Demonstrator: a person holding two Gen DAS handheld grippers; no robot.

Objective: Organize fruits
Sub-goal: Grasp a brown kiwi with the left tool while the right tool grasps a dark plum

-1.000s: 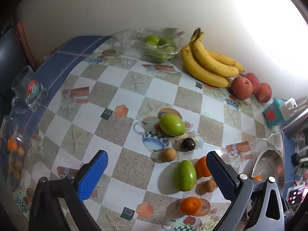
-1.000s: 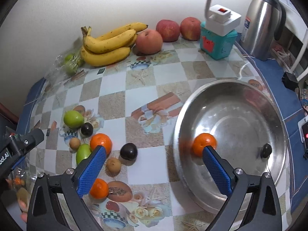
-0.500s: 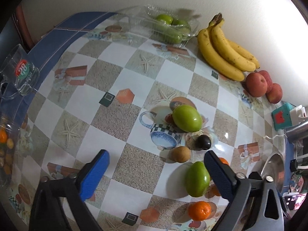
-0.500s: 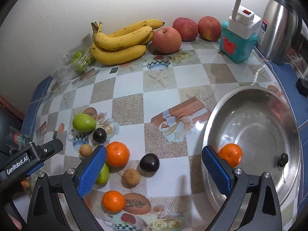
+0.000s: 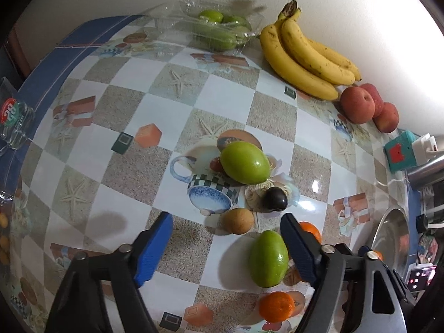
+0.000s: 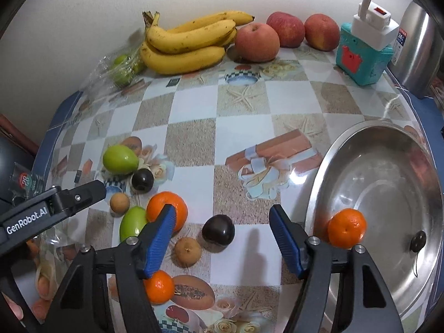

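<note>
Loose fruit lies on the checked tablecloth. My left gripper points steeply down with its jaws closing. A green fruit lies between them beside the right finger, not pressed, and a small brown fruit sits just ahead. My right gripper is also closing. Between its fingers lie a dark plum and a brown fruit, both untouched. An orange sits behind its left finger. The steel bowl on the right holds one orange.
Bananas and apples line the wall, with a clear box of green fruit to their left. A teal box with a plug and a steel kettle stand at the back right. A glass mug stands at the left edge.
Both grippers have sunk closer to the loose fruit and their jaws have narrowed. The right gripper moved left, from over the bowl to over the dark plum.
</note>
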